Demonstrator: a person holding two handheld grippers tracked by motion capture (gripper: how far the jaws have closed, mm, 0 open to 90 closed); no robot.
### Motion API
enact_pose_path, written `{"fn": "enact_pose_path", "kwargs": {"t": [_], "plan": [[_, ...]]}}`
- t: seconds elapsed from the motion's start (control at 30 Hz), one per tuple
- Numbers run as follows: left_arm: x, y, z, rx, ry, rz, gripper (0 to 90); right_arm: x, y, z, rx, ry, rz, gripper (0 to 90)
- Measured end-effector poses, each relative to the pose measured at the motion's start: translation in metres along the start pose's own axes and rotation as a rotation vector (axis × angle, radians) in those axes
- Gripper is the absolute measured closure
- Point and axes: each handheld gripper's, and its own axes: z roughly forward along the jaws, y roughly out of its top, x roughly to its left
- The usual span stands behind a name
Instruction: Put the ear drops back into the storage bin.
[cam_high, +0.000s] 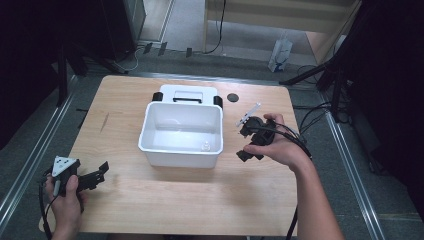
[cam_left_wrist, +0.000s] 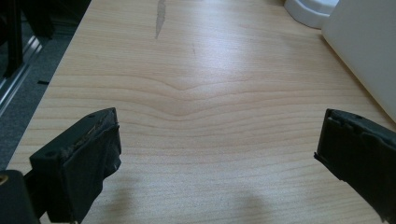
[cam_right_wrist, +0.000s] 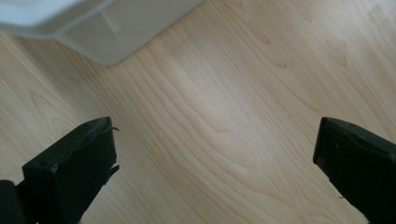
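Observation:
A white plastic bin (cam_high: 181, 134) sits in the middle of the wooden table (cam_high: 125, 200), with a small clear object (cam_high: 205, 146) on its floor near the front right corner. Behind it lies a white lid (cam_high: 189, 93) with black latches. My left gripper (cam_high: 102, 172) rests near the table's front left corner, open over bare wood (cam_left_wrist: 205, 121). My right gripper (cam_high: 243, 145) hovers just right of the bin, open, pointing down at the tabletop (cam_right_wrist: 224, 116). A corner of the bin (cam_right_wrist: 107, 28) shows at the upper left of the right gripper view.
A small black disc (cam_high: 232, 97) lies on the table behind and right of the bin. Metal rails run along both sides of the table on the floor. A white bag (cam_high: 280, 55) stands on the floor beyond the far edge.

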Motion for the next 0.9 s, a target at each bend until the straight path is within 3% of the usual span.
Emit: {"fn": "enact_pose_path", "kwargs": {"t": [0.27,0.6,0.9], "plan": [[0.000,0.000,0.000,0.000,0.001,0.001,0.5,-0.005,-0.026,0.011,0.007,-0.009,0.033,0.0],[0.000,0.000,0.000,0.000,0.003,0.000,0.5,-0.010,-0.060,0.018,-0.041,-0.047,0.079,0.0],[0.000,0.000,0.000,0.000,0.002,-0.002,0.6,-0.008,-0.104,0.034,-0.162,-0.129,0.234,0.0]]}}
